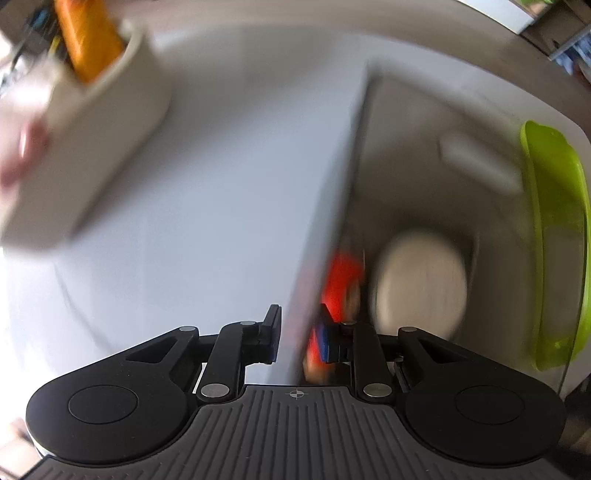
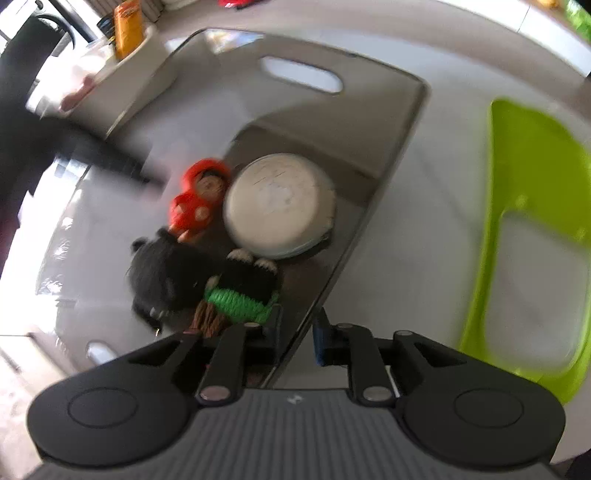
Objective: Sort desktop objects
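A grey plastic bin (image 2: pixel 369 122) with handle slots holds a red-hooded doll (image 2: pixel 199 199), a round white tin (image 2: pixel 280 206), a black plush toy (image 2: pixel 166 280) and a green yarn doll (image 2: pixel 240 302). My right gripper (image 2: pixel 297 336) is shut on the bin's right wall, one finger inside and one outside. In the left wrist view the bin's wall (image 1: pixel 332 192) runs edge-on between the fingers of my left gripper (image 1: pixel 301 336), which is shut on it. Past that wall are the red doll (image 1: pixel 343 284) and the white tin (image 1: pixel 417 284). Both views are motion-blurred.
A lime-green bin (image 2: pixel 535 221) sits to the right on the white table (image 2: pixel 436 229); the left wrist view shows the green bin (image 1: pixel 554 240) too. A white organiser (image 2: pixel 122 85) with an orange pack (image 2: pixel 127 26) stands at the back left. A dark blurred arm (image 2: pixel 74 147) reaches in from the left.
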{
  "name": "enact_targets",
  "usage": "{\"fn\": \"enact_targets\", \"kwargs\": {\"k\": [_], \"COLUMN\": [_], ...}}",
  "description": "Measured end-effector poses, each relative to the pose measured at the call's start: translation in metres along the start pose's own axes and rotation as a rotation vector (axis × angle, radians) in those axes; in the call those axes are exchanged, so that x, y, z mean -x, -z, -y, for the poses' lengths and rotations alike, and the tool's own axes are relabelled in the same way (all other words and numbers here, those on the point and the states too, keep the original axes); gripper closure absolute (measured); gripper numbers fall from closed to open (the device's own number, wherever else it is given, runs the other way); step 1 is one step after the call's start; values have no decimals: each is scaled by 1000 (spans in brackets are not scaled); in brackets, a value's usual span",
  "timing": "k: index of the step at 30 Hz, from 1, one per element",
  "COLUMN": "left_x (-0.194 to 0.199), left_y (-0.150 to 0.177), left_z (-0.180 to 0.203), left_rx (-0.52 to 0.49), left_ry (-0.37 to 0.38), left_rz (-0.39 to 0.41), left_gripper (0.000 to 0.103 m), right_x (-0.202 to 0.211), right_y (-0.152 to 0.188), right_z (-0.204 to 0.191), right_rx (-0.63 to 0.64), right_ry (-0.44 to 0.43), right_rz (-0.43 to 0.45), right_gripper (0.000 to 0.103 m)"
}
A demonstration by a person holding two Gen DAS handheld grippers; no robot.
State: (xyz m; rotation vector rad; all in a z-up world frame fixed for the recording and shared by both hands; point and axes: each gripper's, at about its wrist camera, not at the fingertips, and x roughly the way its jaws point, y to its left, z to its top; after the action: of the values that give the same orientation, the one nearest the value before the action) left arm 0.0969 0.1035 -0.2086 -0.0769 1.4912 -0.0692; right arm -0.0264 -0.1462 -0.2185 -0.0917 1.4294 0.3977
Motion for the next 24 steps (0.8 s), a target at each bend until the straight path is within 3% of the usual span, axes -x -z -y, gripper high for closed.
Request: {"fn": "enact_targets", "kwargs": {"k": [1,2,3,5,9,10,11,13,17,20,24], "left_x": [4,12,23,42,77,84,91,99,90,72,44], "left_y": [-9,-12,-12,0,51,69,83,117,168,180,180], "left_z": [-1,-2,-6,-15,-47,-54,-62,-68,-60,-36,-22], "left_rx": [-16,-26,-30,15,252,314,362,471,647,662,673], "left_ry": [-6,20,5,-20,6,9,14,56,202,150,165], "left_rz": [4,15,44,80,59,51,41,-13,-121,-169,-205], "left_gripper": [54,27,13,11,10,10,9,9,9,9,9], "right_x": [4,12,20,44,83,89,94,93,66,42,21], "right_y": [4,5,6,-1,-38,-52,-66,-95,-142,-161,-171], "right_z": [3,7,12,22,37,39,39,33,8,-5,-17], "right_rx": [-28,-45,-56,-16,166,228,294,448,706,807,885], "right_ry": [-28,-47,-59,-15,63,71,76,60,47,45,17], "right_rz": [0,24,52,131,277,310,339,371,325,266,237], "right_gripper": [82,80,78,69,69,66,56,51,50,50,55]}}
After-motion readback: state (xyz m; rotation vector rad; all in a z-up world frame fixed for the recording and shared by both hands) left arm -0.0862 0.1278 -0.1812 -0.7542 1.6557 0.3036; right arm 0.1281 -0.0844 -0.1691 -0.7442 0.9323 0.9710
